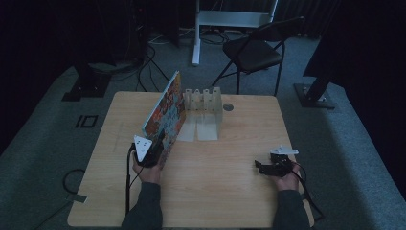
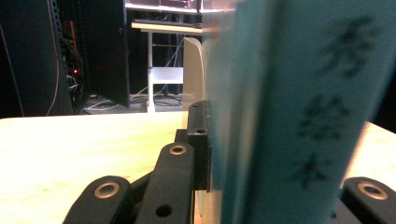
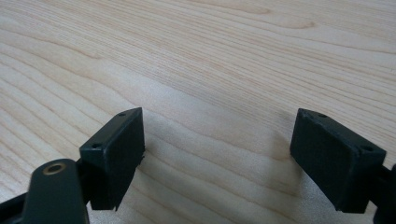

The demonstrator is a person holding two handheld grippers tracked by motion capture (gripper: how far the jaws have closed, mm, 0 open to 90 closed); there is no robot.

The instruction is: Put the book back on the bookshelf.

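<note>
The left gripper (image 1: 152,149) has its jaws clamped on the near edge of a picture book (image 1: 165,112), which stands tilted on the table (image 1: 230,191) — just left of a white rack (image 1: 205,106) at the far side. The right gripper (image 1: 268,165) rests well apart near the right edge, jaws spread wide with nothing between them — bare wood below.

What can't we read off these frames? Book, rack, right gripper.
- Book: the high view is too dim and small to read its cover art; in the left gripper view the spine is blurred and cut by the frame edges.
- Rack: slot contents too small to tell.
- Right gripper: open over the table, jaw bases cut by the bottom edge.
</note>
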